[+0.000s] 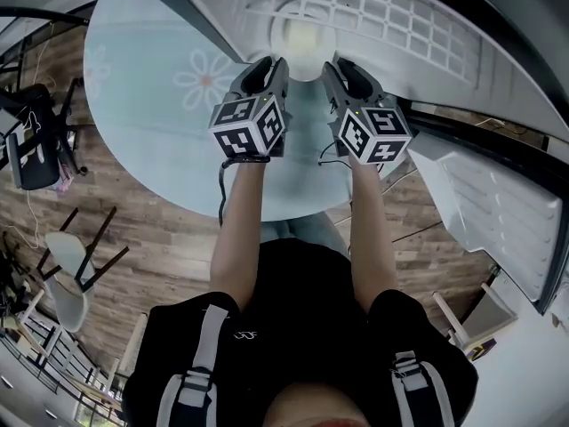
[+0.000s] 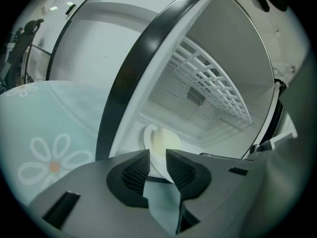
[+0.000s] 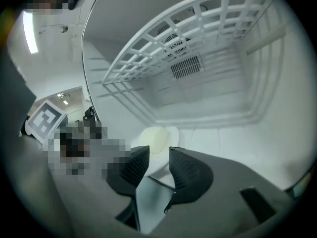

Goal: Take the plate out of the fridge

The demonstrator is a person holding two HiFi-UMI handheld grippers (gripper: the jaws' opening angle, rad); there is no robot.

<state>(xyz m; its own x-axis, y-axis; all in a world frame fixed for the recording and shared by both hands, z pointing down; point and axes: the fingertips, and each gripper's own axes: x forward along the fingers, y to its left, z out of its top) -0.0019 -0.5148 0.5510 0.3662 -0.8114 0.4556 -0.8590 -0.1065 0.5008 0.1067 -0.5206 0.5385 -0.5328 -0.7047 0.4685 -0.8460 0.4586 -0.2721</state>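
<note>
Plate [image 2: 161,143] in fridge [image 2: 218,98]: dead ahead of left gripper [image 2: 157,163], ahead and slightly left of right gripper [image 3: 159,157]. Both have jaws apart, nothing clamped.

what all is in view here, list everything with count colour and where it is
fridge: 1, white, on the table, door open to the right
plate: 1, pale cream, on the fridge floor below the shelf
shelf: 1, white grid, high inside the fridge
table: 1, round, pale blue cloth with daisies
black chair: 1, on the floor at far left
white chair: 1, black legs, lower left
floor: brown wood planks
left gripper: 1, grey, black pads, open, at the fridge mouth
right gripper: 1, same, open, beside it
arms: 2, bare
top: 1, black
</note>
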